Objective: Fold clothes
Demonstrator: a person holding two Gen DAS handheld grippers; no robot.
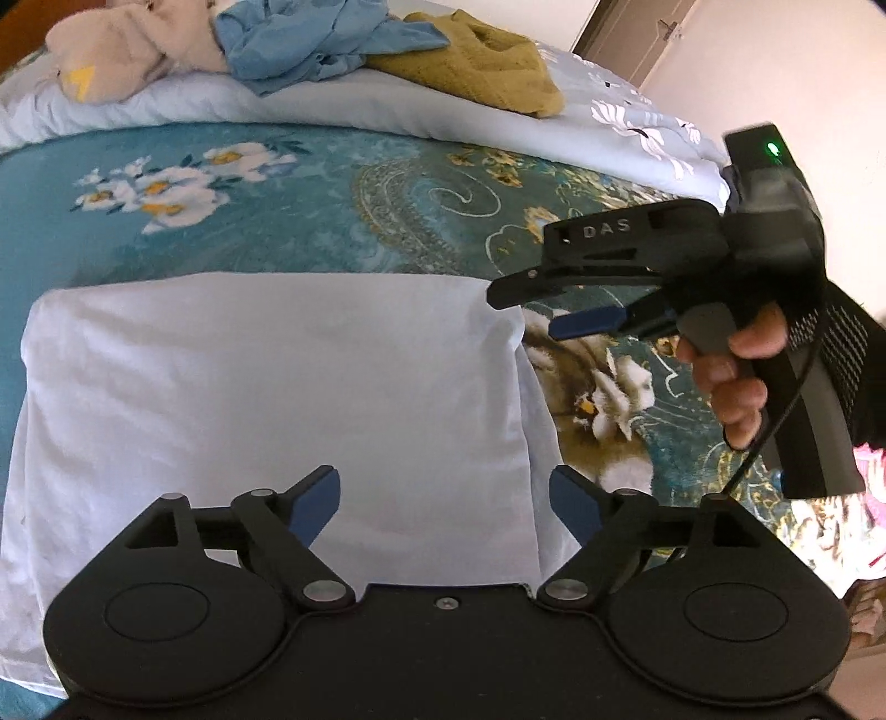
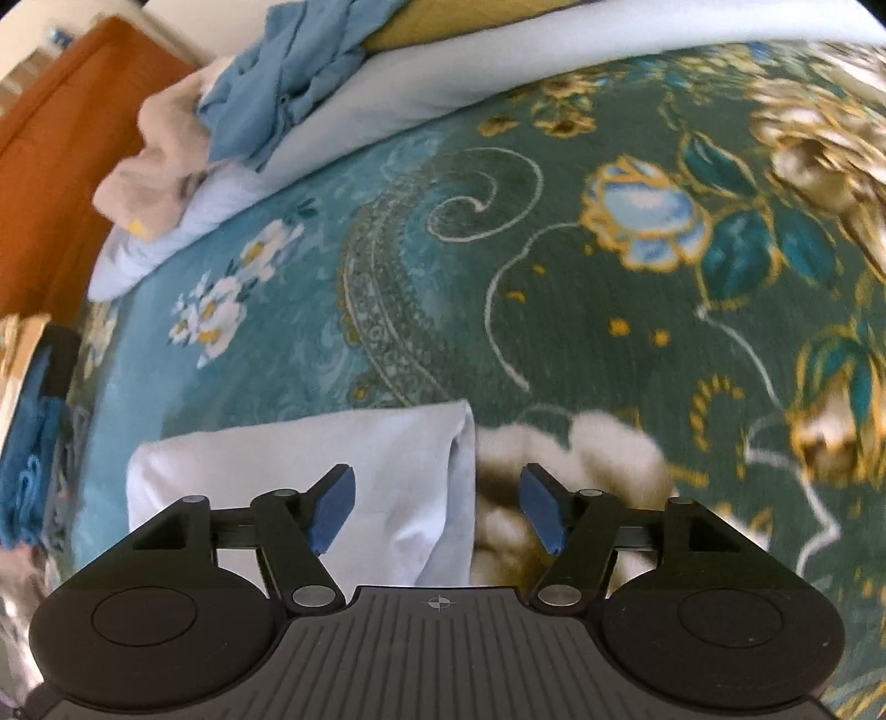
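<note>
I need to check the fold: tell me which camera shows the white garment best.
The left wrist view. There the white garment fills the lower frame, with its far edge and right side visible on the floral blanket. The right wrist view catches only its right part, partly behind the open right gripper.

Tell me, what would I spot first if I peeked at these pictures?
Probably the white garment, folded flat on the teal flowered bedspread, right in front of the open left gripper. Next, the right gripper, held in a hand, hanging open over the garment's right edge. Farther back, a blue garment, a mustard towel and a beige plush toy lie heaped on a pale quilt.
</note>
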